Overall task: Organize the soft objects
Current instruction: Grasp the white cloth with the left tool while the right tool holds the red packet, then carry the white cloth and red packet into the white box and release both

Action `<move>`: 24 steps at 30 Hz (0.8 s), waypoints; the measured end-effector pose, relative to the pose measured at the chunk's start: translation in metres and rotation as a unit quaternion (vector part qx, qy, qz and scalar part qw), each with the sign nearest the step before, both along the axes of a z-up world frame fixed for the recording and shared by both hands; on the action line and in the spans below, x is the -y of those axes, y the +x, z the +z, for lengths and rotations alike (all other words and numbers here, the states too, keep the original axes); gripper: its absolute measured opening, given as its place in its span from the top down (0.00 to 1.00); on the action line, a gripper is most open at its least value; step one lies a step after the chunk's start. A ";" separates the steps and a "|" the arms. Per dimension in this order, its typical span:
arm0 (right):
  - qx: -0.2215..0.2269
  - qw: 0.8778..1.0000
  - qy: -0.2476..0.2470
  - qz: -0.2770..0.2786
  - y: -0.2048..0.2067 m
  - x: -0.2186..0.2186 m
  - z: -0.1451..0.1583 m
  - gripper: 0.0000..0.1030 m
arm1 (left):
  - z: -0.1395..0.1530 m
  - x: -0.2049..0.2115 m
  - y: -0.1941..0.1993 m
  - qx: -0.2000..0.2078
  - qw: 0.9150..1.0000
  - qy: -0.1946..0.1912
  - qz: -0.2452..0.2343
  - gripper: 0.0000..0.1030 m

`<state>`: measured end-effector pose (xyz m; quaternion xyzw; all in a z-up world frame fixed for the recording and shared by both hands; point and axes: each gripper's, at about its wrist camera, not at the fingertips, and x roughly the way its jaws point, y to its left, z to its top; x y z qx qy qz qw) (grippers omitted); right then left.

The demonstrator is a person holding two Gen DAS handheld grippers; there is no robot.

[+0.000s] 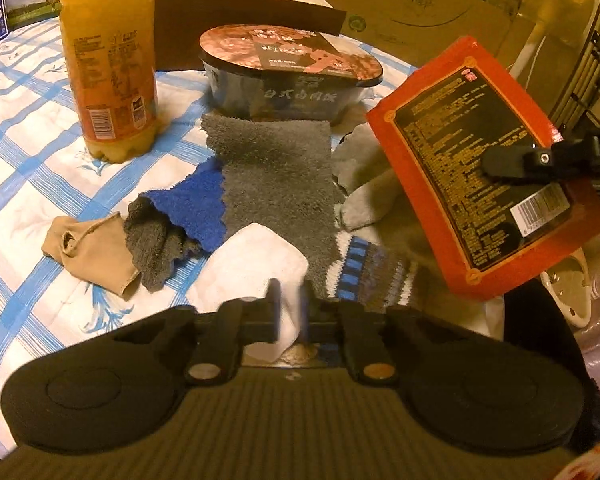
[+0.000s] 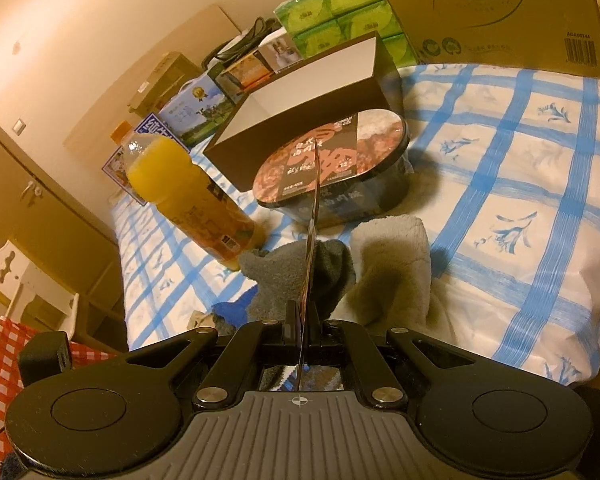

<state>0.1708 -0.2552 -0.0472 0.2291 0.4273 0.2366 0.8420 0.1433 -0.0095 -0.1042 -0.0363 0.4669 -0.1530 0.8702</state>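
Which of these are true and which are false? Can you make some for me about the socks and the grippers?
1. The left hand-held gripper pinches a white cloth. True.
2. The right hand-held gripper is empty. False: it is shut on a flat red packet.
3. The juice bottle lies on its side. False: it stands upright.
4. A blue sock lies beside the gray towel. True.
5. The black food bowl has its lid off. False: the lid is on.
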 end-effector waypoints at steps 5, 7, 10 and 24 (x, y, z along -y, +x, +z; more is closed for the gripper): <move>0.001 1.000 0.001 0.001 -0.003 0.000 0.000 0.99 | 0.009 -0.006 -0.003 0.011 1.000 -0.002 0.008 0.99; 0.000 1.000 0.002 -0.001 -0.004 0.000 0.000 0.99 | 0.015 -0.014 -0.006 0.017 1.000 -0.004 0.017 0.99; 0.000 1.000 0.004 -0.003 -0.004 0.001 0.000 0.99 | 0.024 -0.027 -0.011 0.023 0.999 -0.009 0.033 0.99; 0.019 1.000 0.019 0.002 0.015 0.006 0.015 0.99 | 0.076 -0.047 0.011 0.082 0.995 -0.016 0.051 0.99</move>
